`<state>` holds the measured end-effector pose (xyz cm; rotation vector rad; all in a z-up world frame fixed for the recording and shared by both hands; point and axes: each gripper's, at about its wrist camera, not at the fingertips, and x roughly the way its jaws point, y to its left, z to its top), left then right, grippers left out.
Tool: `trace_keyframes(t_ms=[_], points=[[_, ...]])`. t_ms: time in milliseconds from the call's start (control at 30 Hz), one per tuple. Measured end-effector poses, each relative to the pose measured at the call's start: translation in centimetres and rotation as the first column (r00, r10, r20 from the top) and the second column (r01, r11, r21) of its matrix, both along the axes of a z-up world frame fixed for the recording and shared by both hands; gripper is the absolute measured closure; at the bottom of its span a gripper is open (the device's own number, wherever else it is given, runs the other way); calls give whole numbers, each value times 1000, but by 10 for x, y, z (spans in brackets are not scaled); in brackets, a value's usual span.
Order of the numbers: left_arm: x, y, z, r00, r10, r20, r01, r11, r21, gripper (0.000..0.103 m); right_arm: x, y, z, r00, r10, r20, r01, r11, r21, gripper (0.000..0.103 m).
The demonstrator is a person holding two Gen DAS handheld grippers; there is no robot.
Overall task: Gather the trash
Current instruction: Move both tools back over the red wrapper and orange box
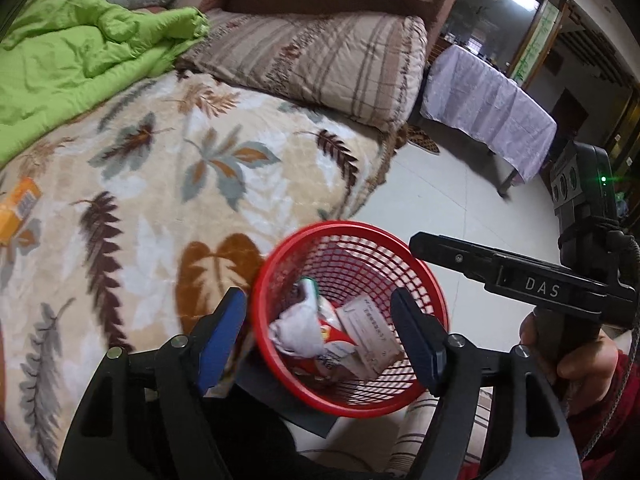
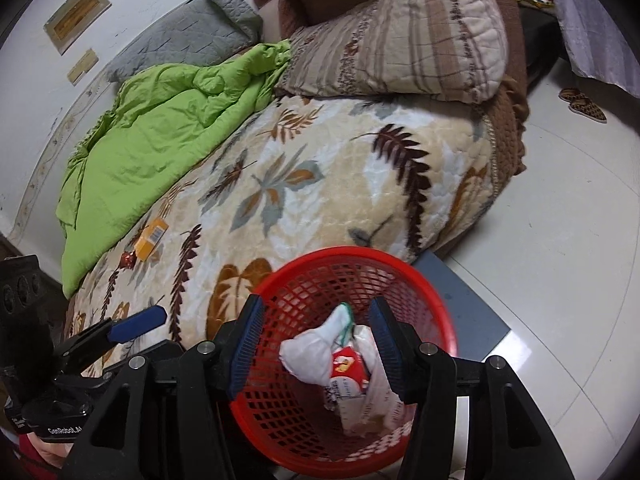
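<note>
Bedroom floor beside bed (image 2: 340, 184): holding red mesh basket (image 2: 420, 280) with crumpled wrappers (image 2: 320, 356), light and soft. Remaining on blanket: orange carton (image 2: 150, 238), light, stiff, crushable; gripping across narrow faces advised. Hovering over basket, left tongs (image 1: 320, 336) and right tongs (image 2: 316, 348) both spread, empty.

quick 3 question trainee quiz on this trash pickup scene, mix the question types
1. True or false: the red basket is empty.
2. Which item lies on the leaf-print blanket beside the green quilt? A) orange box B) glass bottle C) shoe
3. Fill in: both the left gripper and the right gripper have their jaws ____.

Key:
1. False, it holds a white crumpled wrapper and other packets.
2. A, the orange box.
3. Open, nothing between them.
</note>
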<state>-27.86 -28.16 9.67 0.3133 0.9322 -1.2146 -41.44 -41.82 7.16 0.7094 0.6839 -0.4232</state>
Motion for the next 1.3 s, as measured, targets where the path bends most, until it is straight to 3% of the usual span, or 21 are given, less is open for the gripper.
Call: trace_keyframes(t_ms=[300,433,533,667,900,1000,1167,1300], points=[[59,54,16,985,171,-12,-172,984,-50,30,62,36,15,989,148,6,-147,989,-28,44],[97,91,21,959,283,-20,-284,957,-64,30,93,56,23,976,216,15,-215,976,-45,43],[132,125,23,921,388,-33,-389,919,-66,30,113,70,24,965,261,12,-260,964,-52,42],[185,172,20,832,549,-83,-553,832,-44,30,137,82,26,950,311,11,-310,949,-58,42],[289,230,-4,616,764,-194,-771,635,49,30,171,94,37,928,371,30,-368,926,-86,42],[331,235,-18,541,804,-247,-815,574,83,30,180,95,38,923,385,30,-380,920,-96,42],[384,218,-40,458,832,-313,-847,515,132,30,189,90,31,923,384,14,-381,920,-94,42],[412,200,-57,428,868,-253,-859,478,183,30,192,79,22,933,361,-7,-361,930,-76,42]])
